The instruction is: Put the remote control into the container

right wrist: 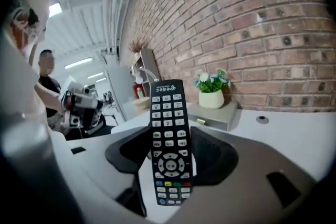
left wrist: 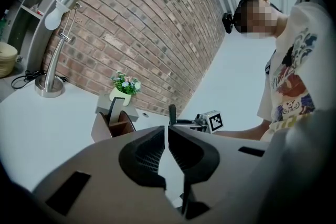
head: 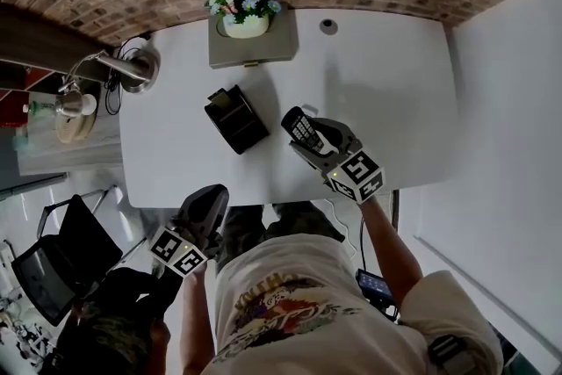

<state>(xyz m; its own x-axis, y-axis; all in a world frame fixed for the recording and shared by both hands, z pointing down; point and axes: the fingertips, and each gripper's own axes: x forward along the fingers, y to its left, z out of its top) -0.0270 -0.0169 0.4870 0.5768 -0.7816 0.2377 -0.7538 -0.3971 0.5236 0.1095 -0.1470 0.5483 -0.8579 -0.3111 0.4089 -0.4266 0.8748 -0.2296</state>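
Right gripper (right wrist: 169, 157) clamps slim black plastic remote control (right wrist: 167, 118) above white table (head: 395, 101): carry step. Next, tip it end-first into dark boxy container (head: 235, 120), apparently open-topped. Left gripper (left wrist: 167, 150) all but closed, empty.

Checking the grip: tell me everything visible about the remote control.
The remote control is a slim black plastic bar with rows of pale keys, a round pad and coloured keys low down. The right gripper clamps its lower half, keys toward that gripper's camera, top end sticking out. It hangs over the white table, clear of the container.
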